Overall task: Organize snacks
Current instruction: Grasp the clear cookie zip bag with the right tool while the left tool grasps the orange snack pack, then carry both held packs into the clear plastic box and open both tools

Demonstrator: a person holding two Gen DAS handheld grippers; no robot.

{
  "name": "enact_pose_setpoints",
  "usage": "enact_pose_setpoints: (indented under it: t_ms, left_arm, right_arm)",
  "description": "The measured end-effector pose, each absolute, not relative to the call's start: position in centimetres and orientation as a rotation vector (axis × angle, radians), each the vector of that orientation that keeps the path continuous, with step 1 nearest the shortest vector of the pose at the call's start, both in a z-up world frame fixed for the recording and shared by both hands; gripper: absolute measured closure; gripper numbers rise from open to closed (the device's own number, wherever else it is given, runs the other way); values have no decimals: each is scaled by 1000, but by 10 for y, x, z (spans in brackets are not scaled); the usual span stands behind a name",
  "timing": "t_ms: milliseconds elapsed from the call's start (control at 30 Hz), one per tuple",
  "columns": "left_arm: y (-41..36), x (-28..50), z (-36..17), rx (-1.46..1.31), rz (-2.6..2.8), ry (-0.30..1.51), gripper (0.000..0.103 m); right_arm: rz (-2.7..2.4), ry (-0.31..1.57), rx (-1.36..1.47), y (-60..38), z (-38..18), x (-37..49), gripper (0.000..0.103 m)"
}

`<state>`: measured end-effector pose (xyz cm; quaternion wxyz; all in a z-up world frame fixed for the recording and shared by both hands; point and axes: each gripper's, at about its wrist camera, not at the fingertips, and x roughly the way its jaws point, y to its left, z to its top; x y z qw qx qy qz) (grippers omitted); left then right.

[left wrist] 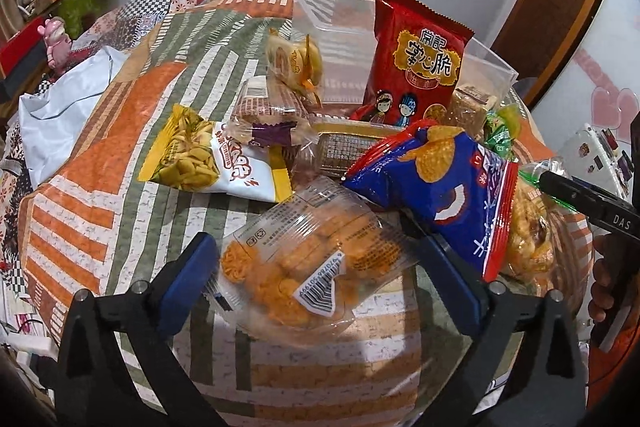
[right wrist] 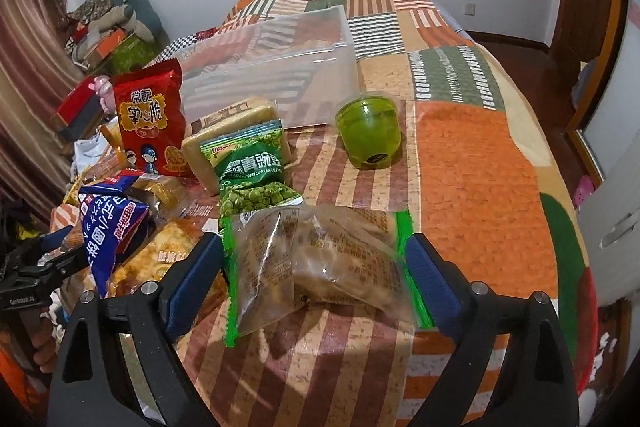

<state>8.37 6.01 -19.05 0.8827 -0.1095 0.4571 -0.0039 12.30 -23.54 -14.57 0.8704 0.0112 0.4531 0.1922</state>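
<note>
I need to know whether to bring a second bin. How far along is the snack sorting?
Barely started. The clear bin looks empty; nothing seems sorted into it. In hand: the left gripper straddles a clear pack of orange snacks, and the right gripper straddles a green-edged clear pack. Left: the red bag, blue bag, green pea bag, jelly cup and other packs lie on the bedspread.

Pea packet (right wrist: 256, 167) left of jelly cup (right wrist: 369, 131), clear bin (right wrist: 280, 67) behind

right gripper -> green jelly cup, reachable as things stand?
Probably not yet: the right gripper is shut on the green-edged snack pack. Past that, the green jelly cup stands alone on bare quilt.
</note>
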Motion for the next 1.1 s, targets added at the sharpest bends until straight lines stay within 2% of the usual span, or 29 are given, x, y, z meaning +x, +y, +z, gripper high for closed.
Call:
enact_pose_setpoints:
  t_ms: [200,400,500,567,600,733,867,933,1100]
  left_arm:
    - [58,85,-194,-203,-32,977,1]
    - [51,82,-200,-146,-9,991,1]
    - [58,87,-203,-195,17,991,1]
    - [61,88,-204,-212,21,984,3]
    - [62,87,-203,-203,28,980,12]
    - [61,82,-199,-172,31,966,31]
    - [63,75,-190,-175,20,948,41]
    - [65,71,-184,-183,15,933,48]
    - [66,64,-168,-205,0,883,55]
  right_arm:
    - [401,952,-5,-229,-149,124,6]
    - [406,949,-3,-232,-148,123,7]
    - [398,941,-20,-229,-147,122,12]
    - [393,938,-42,-228,-148,121,21]
    - [395,937,-47,-228,-148,120,22]
    - [393,928,-36,-233,-147,120,32]
    - [400,924,-12,-236,-144,119,37]
    - [416,912,1,-237,-141,116,45]
    - [432,879,16,-239,-129,112,48]
